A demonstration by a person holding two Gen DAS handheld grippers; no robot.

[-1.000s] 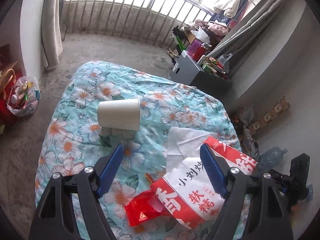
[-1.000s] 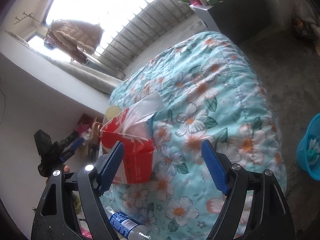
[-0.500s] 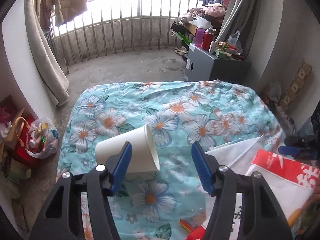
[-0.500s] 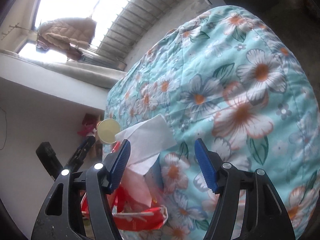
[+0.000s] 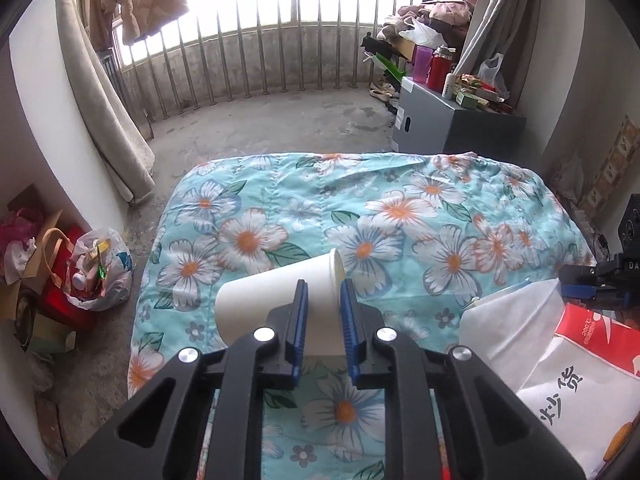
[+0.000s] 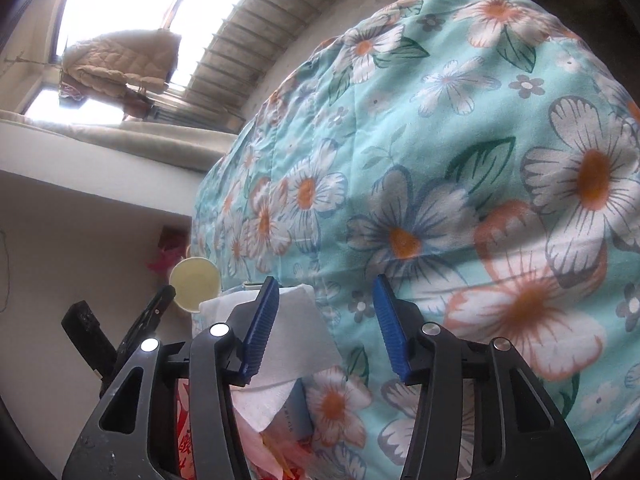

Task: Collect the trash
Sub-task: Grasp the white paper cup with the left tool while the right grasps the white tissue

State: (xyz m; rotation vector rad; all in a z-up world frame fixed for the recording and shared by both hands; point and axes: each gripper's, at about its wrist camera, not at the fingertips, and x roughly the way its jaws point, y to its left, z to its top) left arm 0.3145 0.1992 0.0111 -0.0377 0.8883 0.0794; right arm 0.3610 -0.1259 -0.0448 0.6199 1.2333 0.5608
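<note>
A white paper cup (image 5: 272,300) lies on its side on the floral quilt (image 5: 400,216), mouth to the right. My left gripper (image 5: 324,284) is over the cup's rim end; its jaws are closing and the blue pads sit against the cup. In the right wrist view the cup's mouth (image 6: 194,284) shows at the quilt's left edge. My right gripper (image 6: 325,280) hangs low over a white tissue (image 6: 292,336). Its jaws are closing, the left pad is at the tissue, and the right pad is over bare quilt. A red and white snack bag (image 5: 580,380) lies under the tissue (image 5: 508,320).
A grey cabinet (image 5: 452,120) loaded with bottles and boxes stands beyond the quilt's far right corner. On the floor to the left sit a plastic bag of rubbish (image 5: 100,268) and some paper bags. A curtain (image 5: 104,112) and a balcony railing (image 5: 280,40) close off the back.
My left gripper moved over the cup and narrowed its jaws onto the rim end. My right gripper sank closer to the tissue, and its jaws narrowed.
</note>
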